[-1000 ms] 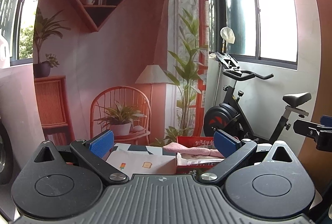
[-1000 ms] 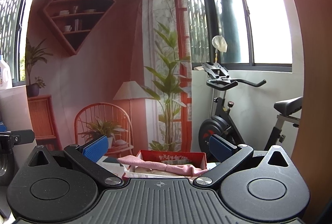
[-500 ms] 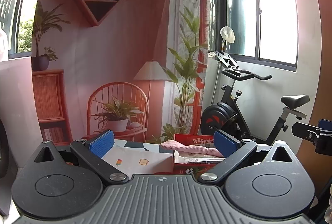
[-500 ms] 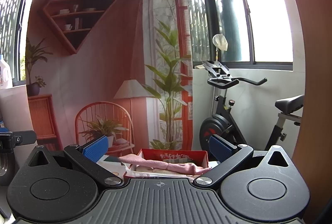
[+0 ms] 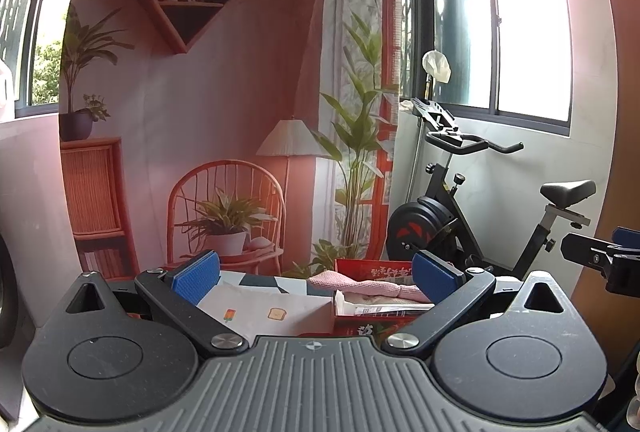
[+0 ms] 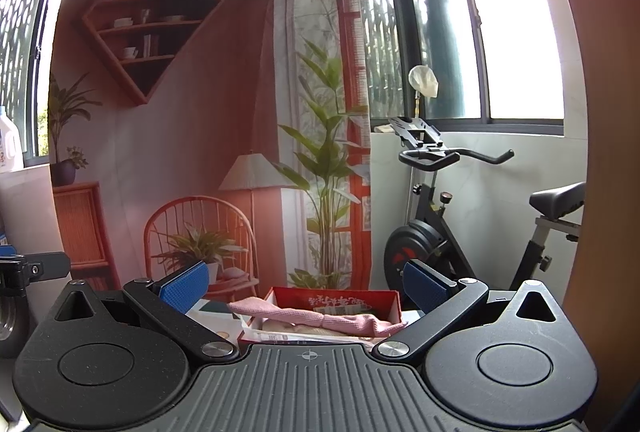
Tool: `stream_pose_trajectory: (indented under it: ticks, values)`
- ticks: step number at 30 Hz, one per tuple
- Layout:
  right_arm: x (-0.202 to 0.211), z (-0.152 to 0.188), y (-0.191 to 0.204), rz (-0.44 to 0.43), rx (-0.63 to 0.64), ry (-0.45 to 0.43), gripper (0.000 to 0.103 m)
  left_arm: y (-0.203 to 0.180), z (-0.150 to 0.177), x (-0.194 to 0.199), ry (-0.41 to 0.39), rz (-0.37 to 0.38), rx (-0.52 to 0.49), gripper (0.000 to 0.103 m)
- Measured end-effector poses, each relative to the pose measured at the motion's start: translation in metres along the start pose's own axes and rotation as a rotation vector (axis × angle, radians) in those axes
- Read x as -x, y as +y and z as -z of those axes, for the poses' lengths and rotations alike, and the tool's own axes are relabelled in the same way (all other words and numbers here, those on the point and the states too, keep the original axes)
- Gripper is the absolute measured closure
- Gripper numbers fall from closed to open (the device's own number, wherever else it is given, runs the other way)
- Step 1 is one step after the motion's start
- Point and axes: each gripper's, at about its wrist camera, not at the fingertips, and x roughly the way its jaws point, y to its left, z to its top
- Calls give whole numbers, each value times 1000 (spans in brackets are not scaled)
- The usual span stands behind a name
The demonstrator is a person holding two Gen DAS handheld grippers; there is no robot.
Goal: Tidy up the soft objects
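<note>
A pink knitted cloth (image 5: 362, 286) (image 6: 320, 318) lies draped over the rim of a red cardboard box (image 5: 372, 266) (image 6: 336, 300) that stands on a patterned white sheet (image 5: 256, 306). My left gripper (image 5: 316, 274) is open with nothing between its blue pads (image 5: 196, 272), well above and short of the box. My right gripper (image 6: 304, 284) is open and holds nothing, and the box and cloth show low between its fingers. The right gripper's side (image 5: 600, 256) shows at the right edge of the left wrist view.
A printed backdrop (image 6: 180, 111) of a room with shelf, chair and plants hangs behind the table. A black exercise bike (image 6: 460, 232) stands at the right under the windows. Papers (image 6: 296, 332) lie inside the box. A brown panel (image 6: 600, 191) borders the right side.
Both grippers have tilted up slightly, so the box and cloth sit lower between the fingers. Both stay open.
</note>
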Motion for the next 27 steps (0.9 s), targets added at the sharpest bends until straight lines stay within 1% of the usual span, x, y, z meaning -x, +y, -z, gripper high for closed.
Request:
stream_pose_trajectory:
  ticks: [17,27]
  values:
    - [-1,0,3,2,1,1,0,3,2,-2,7,10,2,0]
    - [-2,2,4,1,2,2,0,4,3,-1,-9,19,-6,0]
